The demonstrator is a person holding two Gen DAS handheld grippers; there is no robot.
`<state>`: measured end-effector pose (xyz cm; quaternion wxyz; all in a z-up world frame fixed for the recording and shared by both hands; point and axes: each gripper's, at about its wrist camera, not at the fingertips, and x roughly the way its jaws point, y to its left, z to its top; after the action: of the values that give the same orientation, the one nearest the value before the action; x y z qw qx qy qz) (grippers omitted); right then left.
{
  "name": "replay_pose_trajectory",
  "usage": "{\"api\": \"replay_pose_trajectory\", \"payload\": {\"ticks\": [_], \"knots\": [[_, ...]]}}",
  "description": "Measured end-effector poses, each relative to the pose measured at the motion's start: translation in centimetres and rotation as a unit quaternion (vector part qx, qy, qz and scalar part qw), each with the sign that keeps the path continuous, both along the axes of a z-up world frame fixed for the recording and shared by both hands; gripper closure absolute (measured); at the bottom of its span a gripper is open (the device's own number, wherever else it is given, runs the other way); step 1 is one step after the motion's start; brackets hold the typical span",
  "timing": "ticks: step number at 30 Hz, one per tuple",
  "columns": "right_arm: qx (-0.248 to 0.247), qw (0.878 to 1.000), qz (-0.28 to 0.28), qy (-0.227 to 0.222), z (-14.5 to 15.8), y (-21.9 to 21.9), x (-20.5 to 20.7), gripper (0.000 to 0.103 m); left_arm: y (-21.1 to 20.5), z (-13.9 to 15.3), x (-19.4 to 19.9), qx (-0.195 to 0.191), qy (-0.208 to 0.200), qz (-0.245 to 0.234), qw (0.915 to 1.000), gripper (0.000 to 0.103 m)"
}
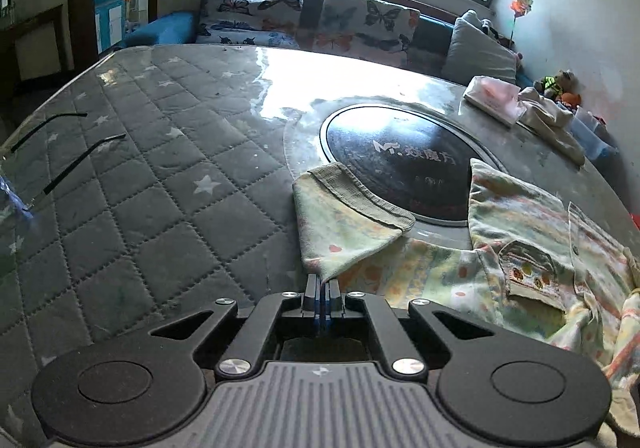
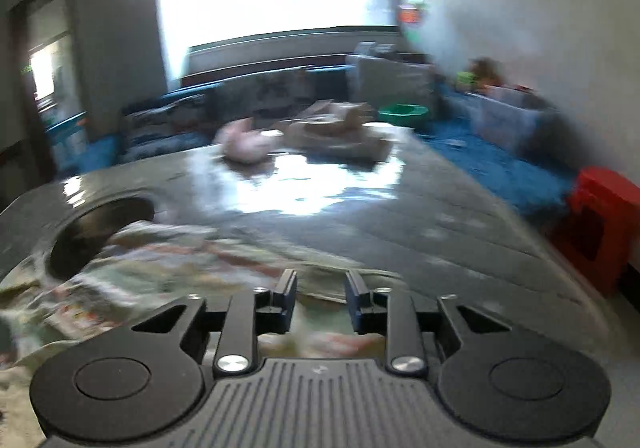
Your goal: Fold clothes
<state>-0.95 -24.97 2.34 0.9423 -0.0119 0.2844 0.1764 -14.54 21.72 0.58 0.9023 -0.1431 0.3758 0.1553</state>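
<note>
A pale, pastel-patterned child's shirt [image 1: 520, 248] lies spread on the glossy table, partly over a dark round inset [image 1: 400, 164]. My left gripper [image 1: 322, 280] is shut on the tip of its sleeve [image 1: 344, 224], which is folded inward with its ribbed cuff on the inset. In the blurred right wrist view the same shirt [image 2: 160, 264] lies below and to the left. My right gripper [image 2: 320, 292] stands open above the shirt's edge, and its pads press on nothing.
The table wears a grey quilted star cover [image 1: 140, 188] on the left. Folded pale clothes [image 1: 496, 98] sit at the far right edge. A sofa with butterfly cushions [image 1: 312, 24] stands behind. A red stool [image 2: 600, 224] and blue floor mat [image 2: 492, 164] lie beside the table.
</note>
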Motion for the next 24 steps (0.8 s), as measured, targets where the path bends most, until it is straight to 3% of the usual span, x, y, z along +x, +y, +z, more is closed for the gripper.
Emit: {"api": "replay_pose_trajectory", "payload": {"ticks": [4,8,14,18,19,21,24], "knots": [[-0.019,0.998,0.06,0.014,-1.1,3.9,1.5,0.067,-0.1,0.0,-0.3,0.006,0.012,0.002,0.9999,0.1],[-0.061,0.995,0.078,0.028,-3.1,6.1,2.0,0.067,0.1,-0.4,-0.2,-0.002,0.026,0.009,0.9996,0.1],[-0.098,0.993,0.027,0.052,-3.4,3.0,1.2,0.064,-0.2,0.6,0.7,0.013,0.025,0.002,0.9996,0.09],[-0.115,0.991,-0.017,0.061,-3.0,0.8,0.3,0.062,-0.9,2.0,1.9,0.033,0.001,-0.012,0.9994,0.076],[-0.114,0.991,-0.025,0.059,-2.8,0.3,0.2,0.062,-1.1,2.5,2.3,0.036,-0.006,-0.018,0.9992,0.068],[-0.106,0.992,-0.03,0.053,-2.4,-0.3,0.3,0.062,-1.7,3.2,3.3,0.041,-0.02,-0.031,0.9985,0.063],[-0.076,0.996,-0.024,0.044,-1.8,-0.7,1.1,0.062,-3.1,3.3,5.8,0.043,-0.029,-0.065,0.9965,0.063]]}}
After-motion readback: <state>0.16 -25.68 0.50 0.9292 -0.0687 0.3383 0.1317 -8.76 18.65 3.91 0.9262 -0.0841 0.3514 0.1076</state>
